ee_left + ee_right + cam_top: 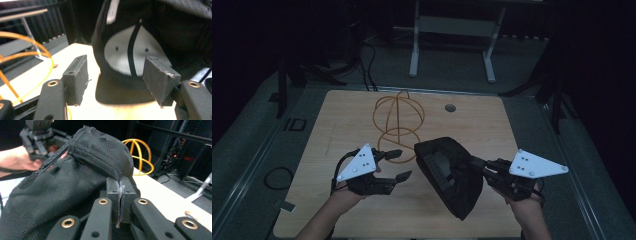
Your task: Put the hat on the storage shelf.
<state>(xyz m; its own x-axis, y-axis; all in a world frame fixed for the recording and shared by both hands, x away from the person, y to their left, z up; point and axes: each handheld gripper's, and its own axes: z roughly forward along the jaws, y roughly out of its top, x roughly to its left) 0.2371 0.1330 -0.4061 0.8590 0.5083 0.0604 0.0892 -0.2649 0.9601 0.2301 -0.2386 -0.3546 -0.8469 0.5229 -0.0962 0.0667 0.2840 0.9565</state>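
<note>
So your right tongs (477, 163) are clenched on the edge of the black cap (447, 175); in the right gripper view you can see the pads pinched together with a sliver of the mesh fabric between them. The cap hangs off that grip near the middle of the table (492, 215), tipped up on its side with the opening facing your left hand, and its lower edge looks like it's touching the wood or close to it. Your left tongs (398, 165) are released, jaws spread wide with nothing in them, sitting just beside the cap on its left. From the left gripper view you're looking straight into the hollow of the cap: pale lining, dark seam down the middle, brim at the bottom. So the left one is lined up with the open side and is the free one to grab the near rim if you want a two-handed hold. As for containers, the orange wire stand (398, 127) sits further back on the table, behind the left tongs, and it's empty. Nothing inside the cap either.
</note>
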